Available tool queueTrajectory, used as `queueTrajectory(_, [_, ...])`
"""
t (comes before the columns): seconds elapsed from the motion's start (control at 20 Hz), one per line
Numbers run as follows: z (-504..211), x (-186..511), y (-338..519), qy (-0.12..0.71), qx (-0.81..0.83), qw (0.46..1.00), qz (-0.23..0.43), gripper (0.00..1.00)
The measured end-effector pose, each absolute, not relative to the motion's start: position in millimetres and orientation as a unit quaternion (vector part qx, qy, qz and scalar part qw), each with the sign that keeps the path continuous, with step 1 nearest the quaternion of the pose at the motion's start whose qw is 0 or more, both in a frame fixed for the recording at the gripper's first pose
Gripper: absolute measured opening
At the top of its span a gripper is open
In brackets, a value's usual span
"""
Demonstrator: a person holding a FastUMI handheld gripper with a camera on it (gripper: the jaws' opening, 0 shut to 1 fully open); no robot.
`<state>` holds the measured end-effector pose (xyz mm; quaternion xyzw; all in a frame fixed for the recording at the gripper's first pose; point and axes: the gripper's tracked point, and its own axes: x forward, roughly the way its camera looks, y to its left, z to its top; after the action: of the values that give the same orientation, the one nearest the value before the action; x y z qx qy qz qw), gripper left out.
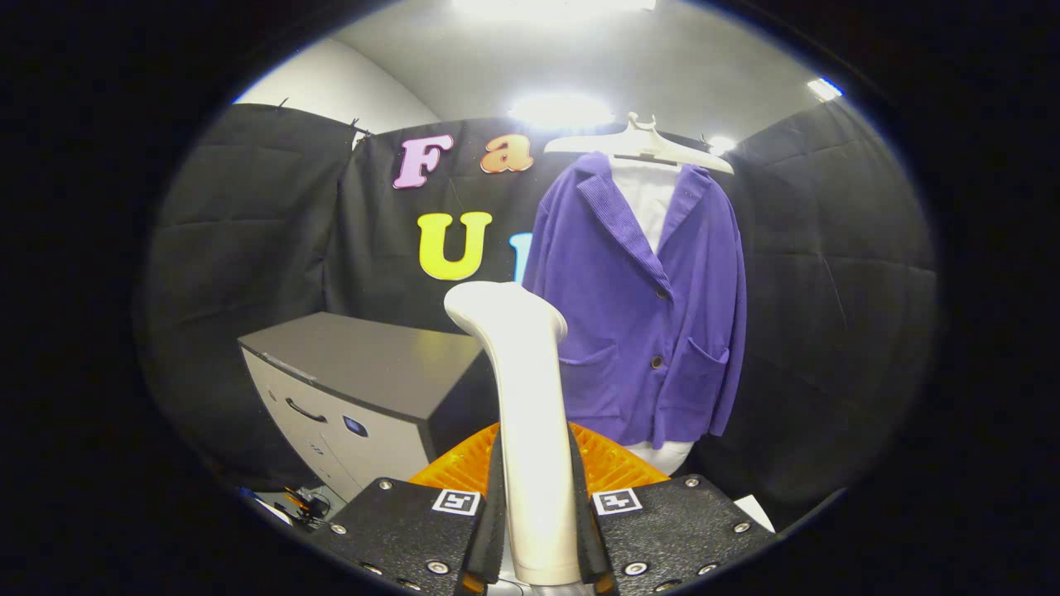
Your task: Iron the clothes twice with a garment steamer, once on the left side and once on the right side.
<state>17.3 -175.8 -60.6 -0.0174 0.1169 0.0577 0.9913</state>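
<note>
The tool [538, 530] is clamped on the steamer [526, 414]: both fingers press against the sides of its white handle, which stands upright between them and rises ahead of them. The steamer's head bends over at the top, toward the jacket. Just behind the lower handle, between the fingers, an orange ribbed part [613, 459] shows on either side of it.

Beyond the steamer hangs the jacket [654, 306], purple, with ribbed lapels, two front pockets and dark buttons down the middle. It is on a white hanger [642, 145] high against the black cloth wall, and it faces the tool with its front closed at the buttons. A white shirt [650, 199] shows at the open neck and again as a small piece below the jacket's hem. The steamer's head stands near the jacket's sleeve on the side toward the cabinet; whether it touches the cloth cannot be told.

To the other side of the steamer stands a grey cabinet [364, 389] with a dark flat top and a drawer front with a curved handle. Small things lie on the floor by its foot, too small to tell.
</note>
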Motion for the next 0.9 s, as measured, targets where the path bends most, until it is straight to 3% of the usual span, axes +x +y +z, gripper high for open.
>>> queueTrajectory(0.5, [3, 18, -64, 0.063, 0.003, 0.996, 0.062, 0.35])
queueTrajectory(0.9, [5, 0, -11, 0.047, -0.017, 0.998, 0.025, 0.35])
